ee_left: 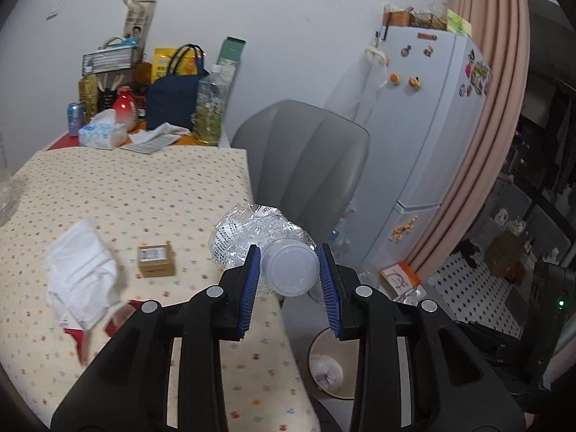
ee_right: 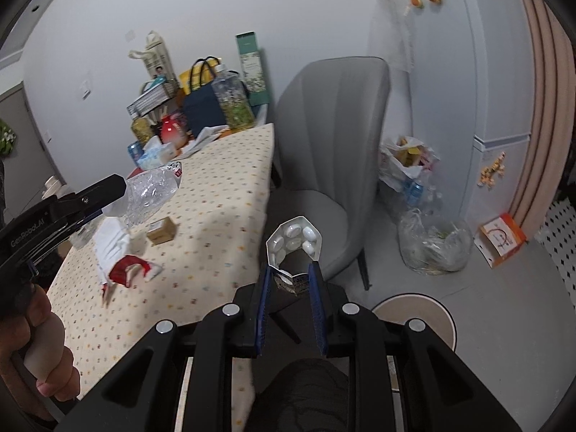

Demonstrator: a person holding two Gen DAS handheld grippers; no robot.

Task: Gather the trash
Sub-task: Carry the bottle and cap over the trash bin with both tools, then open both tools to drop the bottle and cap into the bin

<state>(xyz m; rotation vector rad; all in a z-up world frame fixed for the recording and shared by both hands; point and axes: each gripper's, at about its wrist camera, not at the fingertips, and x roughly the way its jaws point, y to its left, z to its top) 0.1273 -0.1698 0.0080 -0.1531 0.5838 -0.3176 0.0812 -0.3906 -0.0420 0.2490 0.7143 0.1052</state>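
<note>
My left gripper (ee_left: 289,270) is shut on a crushed clear plastic bottle (ee_left: 259,234), gripping it at its white cap above the table's right edge. It also shows in the right wrist view (ee_right: 151,190). My right gripper (ee_right: 289,277) is shut on a silver pill blister pack (ee_right: 293,243), held in the air right of the table, in front of the grey chair. A crumpled white wrapper with red print (ee_left: 81,277) and a small brown cardboard box (ee_left: 156,261) lie on the dotted tablecloth (ee_left: 144,187). A round waste bin (ee_left: 329,363) stands on the floor below my left gripper.
A grey chair (ee_right: 324,136) stands at the table's right side. Clutter sits at the table's far end: a tissue pack (ee_left: 102,133), a can, a navy bag (ee_left: 172,100), a large bottle. Trash bags (ee_right: 432,241) and a fridge (ee_left: 424,126) are to the right.
</note>
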